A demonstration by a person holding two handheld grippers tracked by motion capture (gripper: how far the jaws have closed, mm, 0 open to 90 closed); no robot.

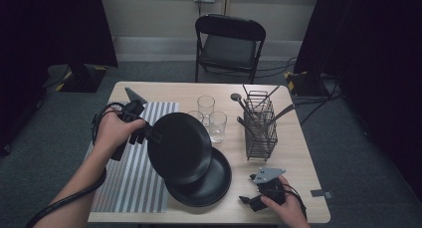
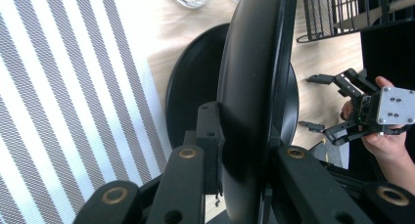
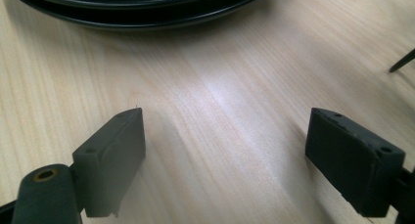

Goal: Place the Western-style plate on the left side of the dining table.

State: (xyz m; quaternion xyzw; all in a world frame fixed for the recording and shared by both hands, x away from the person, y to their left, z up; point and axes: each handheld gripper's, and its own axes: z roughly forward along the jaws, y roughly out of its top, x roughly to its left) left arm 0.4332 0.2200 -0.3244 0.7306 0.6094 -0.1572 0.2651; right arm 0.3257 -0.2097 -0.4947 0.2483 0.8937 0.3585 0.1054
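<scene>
My left gripper (image 1: 149, 134) is shut on the rim of a black plate (image 1: 179, 148) and holds it tilted above the table. In the left gripper view the jaws (image 2: 244, 136) clamp that plate (image 2: 254, 77) edge-on. A second black plate (image 1: 211, 183) lies flat on the table beneath it, partly covered, and its rim (image 2: 188, 101) appears behind the held one. Near the table's front right edge my right gripper (image 1: 246, 188) is open, close to the lower plate's right side. Its jaws (image 3: 225, 150) stand wide over bare wood, with the plates' edges (image 3: 137, 9) just ahead.
Three clear glasses (image 1: 211, 116) stand behind the plates. A wire cutlery rack (image 1: 261, 126) with several utensils stands to the right. A striped placemat (image 1: 134, 178) covers the table's left side. A folding chair (image 1: 229, 44) stands beyond the far edge.
</scene>
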